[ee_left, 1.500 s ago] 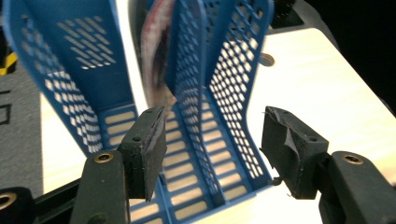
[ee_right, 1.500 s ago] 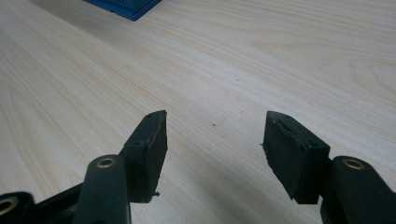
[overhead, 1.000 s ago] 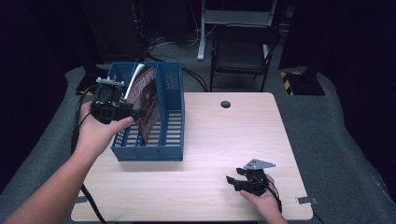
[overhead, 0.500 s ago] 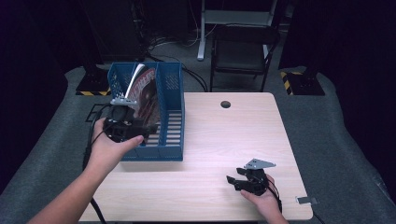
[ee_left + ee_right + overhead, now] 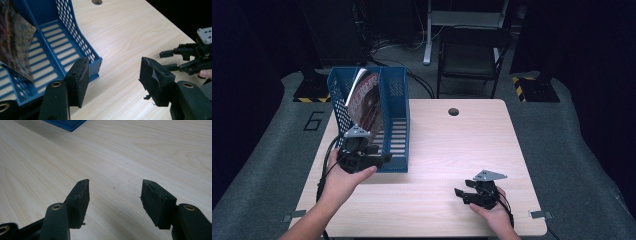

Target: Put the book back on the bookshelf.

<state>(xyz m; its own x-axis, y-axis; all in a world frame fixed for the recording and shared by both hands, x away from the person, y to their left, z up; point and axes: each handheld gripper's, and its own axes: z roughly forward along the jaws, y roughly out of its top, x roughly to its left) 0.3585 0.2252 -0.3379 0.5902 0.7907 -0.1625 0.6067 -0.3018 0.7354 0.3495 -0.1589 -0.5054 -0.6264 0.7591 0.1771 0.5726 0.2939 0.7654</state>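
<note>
At the left of the high view, the left gripper (image 5: pixel 379 159) hangs at the front corner of the blue file rack (image 5: pixel 393 125), jaws apart and empty; the magazine (image 5: pixel 366 102) leans in the rack's left slot, upper left of the frame. A careless swing could catch the rack's front lip and tip the leaning magazine. Open tabletop (image 5: pixel 447 145) spreads across the middle. At lower right, the right gripper (image 5: pixel 460 194) rests wide open, holding nothing, near the table's front edge.
</note>
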